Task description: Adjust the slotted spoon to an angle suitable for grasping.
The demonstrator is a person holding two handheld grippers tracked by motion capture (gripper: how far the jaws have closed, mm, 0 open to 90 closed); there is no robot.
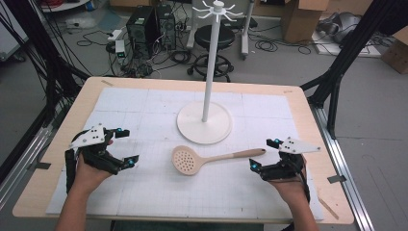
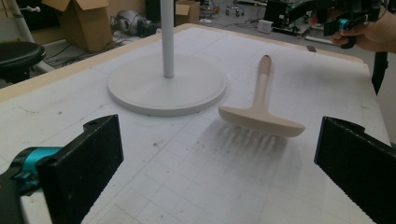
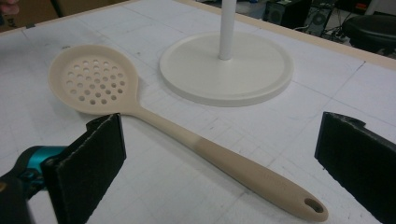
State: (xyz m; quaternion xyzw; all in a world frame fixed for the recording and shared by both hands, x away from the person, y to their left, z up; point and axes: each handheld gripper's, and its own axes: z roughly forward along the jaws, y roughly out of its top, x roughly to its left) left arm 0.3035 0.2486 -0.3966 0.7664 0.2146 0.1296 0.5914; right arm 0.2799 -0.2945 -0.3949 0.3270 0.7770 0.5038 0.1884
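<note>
Spoon [image 1: 192, 160] lay flat beside the stand [image 1: 204, 122]. I held the left gripper [image 1: 123, 147] and right gripper [image 1: 264, 153] spread wide, both empty, flanking it.

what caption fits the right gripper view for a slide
Open right claw poised over the handle of a beige slotted spoon lying flat beside the white stand's round base.

Wooden table [image 1: 57, 159] with white grid mat [image 1: 144, 192], beige slotted spoon [image 1: 192, 160], white stand [image 1: 204, 122].
</note>
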